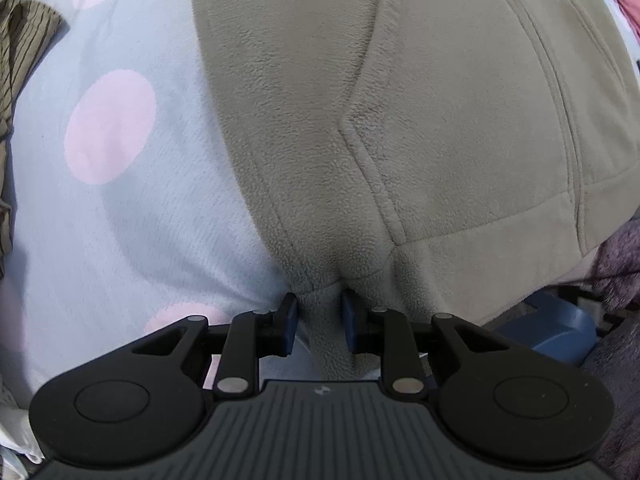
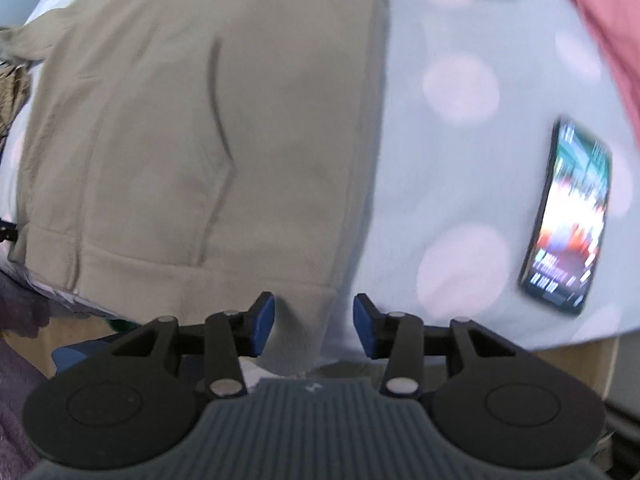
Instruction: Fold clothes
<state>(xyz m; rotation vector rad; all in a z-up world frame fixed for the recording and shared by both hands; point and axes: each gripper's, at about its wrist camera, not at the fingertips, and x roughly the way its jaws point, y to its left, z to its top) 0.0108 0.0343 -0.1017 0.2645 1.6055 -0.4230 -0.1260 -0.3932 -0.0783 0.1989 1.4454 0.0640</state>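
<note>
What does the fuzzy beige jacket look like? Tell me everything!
The beige jacket looks like soft fleece, with stitched seams, a slanted pocket opening and a wide hem band. It lies mostly flat on a pale blue blanket with pink dots. The left gripper pinches a bunched bit of its hem. The right gripper stands open over another hem corner, its pads not pressing on the fleece.

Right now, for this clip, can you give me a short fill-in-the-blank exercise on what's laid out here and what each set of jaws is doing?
1. The fleece garment is ____ in colour.
2. The blanket under it is pale blue with ____ dots.
3. The left gripper pinches the garment's ____ edge.
4. Right of the garment in the right wrist view lies a lit ____.
The right gripper is open.

Missing words: beige; pink; bottom; phone
</note>
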